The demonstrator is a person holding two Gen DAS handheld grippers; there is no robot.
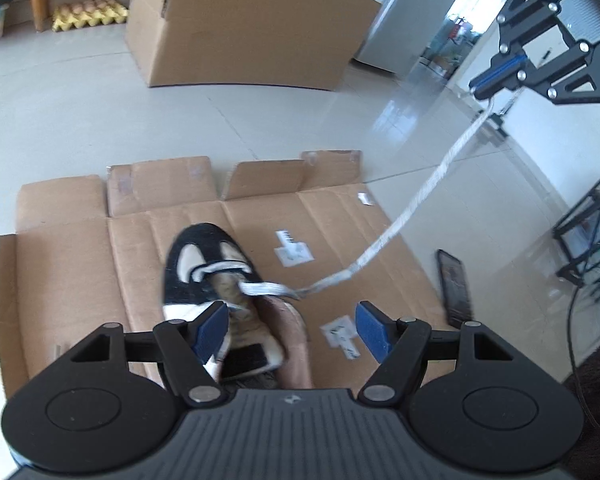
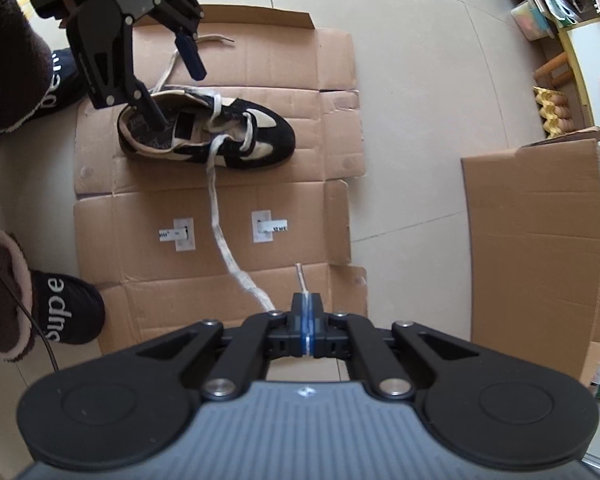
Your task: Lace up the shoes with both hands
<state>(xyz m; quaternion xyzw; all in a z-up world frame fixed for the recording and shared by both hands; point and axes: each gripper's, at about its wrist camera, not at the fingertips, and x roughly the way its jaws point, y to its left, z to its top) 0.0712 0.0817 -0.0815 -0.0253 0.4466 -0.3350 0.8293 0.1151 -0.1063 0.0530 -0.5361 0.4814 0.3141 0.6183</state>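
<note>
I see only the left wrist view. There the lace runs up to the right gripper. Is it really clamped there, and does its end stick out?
Observer: Yes. In the right wrist view the right gripper is shut on the lace, and a short tip pokes out beyond the pads.
Operator: And where is the other end?
Observer: The other lace end lies loose on the cardboard on the far side of the shoe, close to the open left gripper.
</note>
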